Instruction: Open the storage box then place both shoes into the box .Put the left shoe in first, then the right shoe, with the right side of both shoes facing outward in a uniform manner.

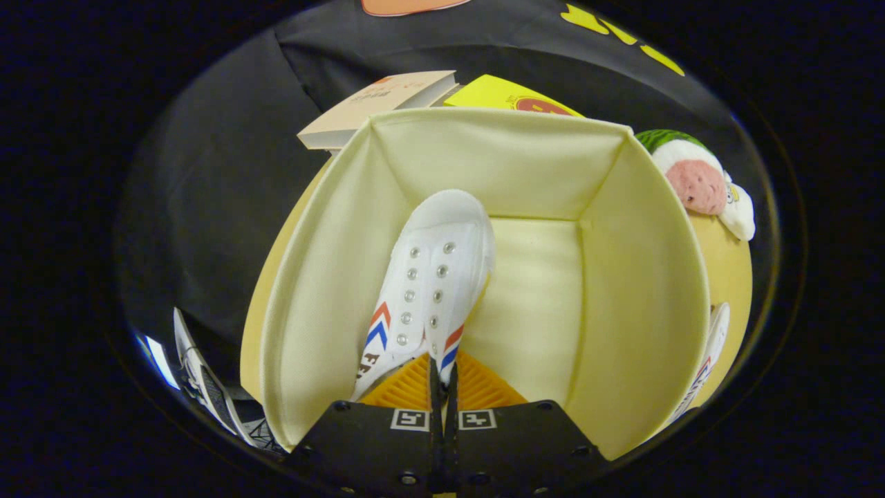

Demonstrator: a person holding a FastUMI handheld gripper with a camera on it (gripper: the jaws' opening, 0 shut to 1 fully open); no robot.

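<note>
Inside open cream fabric storage box (608, 277): white canvas shoe (432, 277), heel pinched by closed gripper (442, 377) jaws.
Thin heel grip may slip, toppling shoe.

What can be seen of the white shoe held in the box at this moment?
The white shoe looks like canvas, with a rounded toe cap, two rows of metal eyelets, no laces visible, and red and blue chevron stripes on each side. It hangs toe-first inside the open cream fabric box, near its left wall, whether touching it is unclear. The claw is shut on its heel-end edge, both fingers pressed on the thin upper.
</note>
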